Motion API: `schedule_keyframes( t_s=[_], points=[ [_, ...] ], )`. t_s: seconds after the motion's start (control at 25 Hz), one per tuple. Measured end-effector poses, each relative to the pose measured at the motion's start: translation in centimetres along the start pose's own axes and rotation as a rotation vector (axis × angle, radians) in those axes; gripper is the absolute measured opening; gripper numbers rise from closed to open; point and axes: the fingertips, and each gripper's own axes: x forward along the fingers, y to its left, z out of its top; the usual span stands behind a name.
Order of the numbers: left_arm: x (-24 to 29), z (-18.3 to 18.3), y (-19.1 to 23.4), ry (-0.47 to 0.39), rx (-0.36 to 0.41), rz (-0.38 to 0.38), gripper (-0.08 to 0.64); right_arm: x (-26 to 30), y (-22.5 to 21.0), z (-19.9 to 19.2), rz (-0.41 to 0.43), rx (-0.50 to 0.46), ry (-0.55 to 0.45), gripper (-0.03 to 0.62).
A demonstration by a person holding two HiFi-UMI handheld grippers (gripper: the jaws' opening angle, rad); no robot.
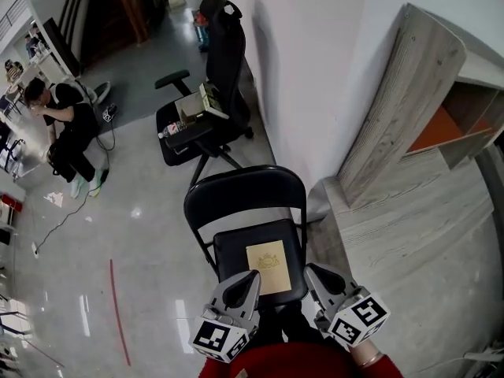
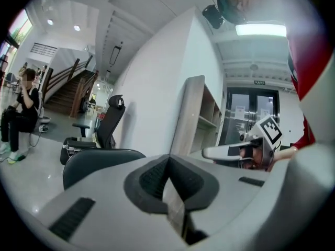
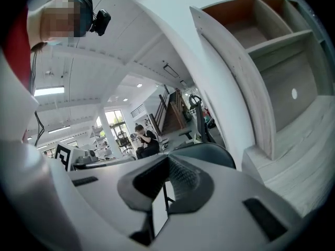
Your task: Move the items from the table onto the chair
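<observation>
The left gripper (image 1: 252, 276) and right gripper (image 1: 309, 269) are both clamped together, empty. Just past their tips a cream booklet (image 1: 268, 264) lies on the black chair (image 1: 240, 197), whose front edge they hide; its cover print is unreadable.

L claw (image 1: 250, 277), R claw (image 1: 311, 271) shut, near level.

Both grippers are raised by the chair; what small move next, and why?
Probably swing the right gripper toward the wood-grain table and open its fingers: both it and the left gripper are shut on nothing, and the tan booklet already lies on the chair.
</observation>
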Motion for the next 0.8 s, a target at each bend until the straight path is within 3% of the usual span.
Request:
schedule_keyframes(
  t_s=[0.2,0.32,0.8],
  points=[
    [-0.2,1.4,-0.1,-0.018,0.007,-0.009,0.009,-0.2,0.0,1.3,0.014,0.034,-0.029,0.012],
    [-0.3,1.3,-0.6,-0.002,0.044,-0.006,0.009,-0.7,-0.2,1.4,0.011,0.021,-0.026,0.012],
    [-1.3,0.4,-0.6,0.013,0.045,0.031,0.009,-1.3,0.9,0.4,0.035,-0.049,0.012,0.012]
  ],
)
